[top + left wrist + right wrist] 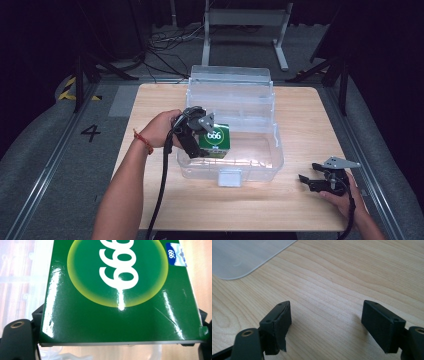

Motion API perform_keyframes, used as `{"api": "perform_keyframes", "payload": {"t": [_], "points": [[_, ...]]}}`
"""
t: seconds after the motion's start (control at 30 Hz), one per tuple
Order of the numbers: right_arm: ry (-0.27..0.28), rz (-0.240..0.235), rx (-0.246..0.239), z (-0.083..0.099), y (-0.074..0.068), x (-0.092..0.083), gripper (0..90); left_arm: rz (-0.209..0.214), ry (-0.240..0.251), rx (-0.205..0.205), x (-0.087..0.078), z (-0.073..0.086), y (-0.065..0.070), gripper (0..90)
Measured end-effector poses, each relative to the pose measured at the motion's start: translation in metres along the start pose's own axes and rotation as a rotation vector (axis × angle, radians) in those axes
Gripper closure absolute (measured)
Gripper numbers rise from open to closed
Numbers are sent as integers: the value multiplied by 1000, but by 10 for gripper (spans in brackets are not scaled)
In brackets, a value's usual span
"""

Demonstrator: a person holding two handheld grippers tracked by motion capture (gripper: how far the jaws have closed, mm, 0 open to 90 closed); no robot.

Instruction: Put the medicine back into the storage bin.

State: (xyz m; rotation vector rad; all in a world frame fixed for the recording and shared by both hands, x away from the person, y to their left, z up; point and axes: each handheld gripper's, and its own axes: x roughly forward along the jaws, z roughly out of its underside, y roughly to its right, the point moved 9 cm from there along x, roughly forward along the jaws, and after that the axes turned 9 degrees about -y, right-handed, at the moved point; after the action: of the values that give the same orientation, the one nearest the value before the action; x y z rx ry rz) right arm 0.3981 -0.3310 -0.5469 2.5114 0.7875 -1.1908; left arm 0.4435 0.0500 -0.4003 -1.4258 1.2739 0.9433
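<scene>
**Green carton held over the clear bin**

Green and glossy, the carton (216,139) sits clamped between the jaws of our left hand-held gripper (196,134), at the left end of the clear plastic bin (260,165) in the middle of the bench (300,115). Our right hand-held gripper (314,181) rests near the bench's front right corner, jaws spread wide and holding nothing.
</scene>
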Motion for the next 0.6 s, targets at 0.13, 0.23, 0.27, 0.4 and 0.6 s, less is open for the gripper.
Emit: {"api": "perform_keyframes", "payload": {"t": [0.13, 0.23, 0.27, 0.4, 0.6], "points": [[2, 5, 3, 0, 0, 0, 244, 7, 15, -9, 8, 6, -6, 151], [3, 8, 6, 1, 0, -1, 244, 12, 14, -18, 15, 12, -6, 151], [2, 9, 6, 1, 0, -1, 244, 12, 1, -15, 17, 14, -7, 151], [2, 12, 8, 1, 0, -1, 244, 20, -8, -28, 27, 21, -10, 150], [2, 13, 9, 1, 0, -1, 244, 32, -1, -43, 37, 27, -9, 150]]}}
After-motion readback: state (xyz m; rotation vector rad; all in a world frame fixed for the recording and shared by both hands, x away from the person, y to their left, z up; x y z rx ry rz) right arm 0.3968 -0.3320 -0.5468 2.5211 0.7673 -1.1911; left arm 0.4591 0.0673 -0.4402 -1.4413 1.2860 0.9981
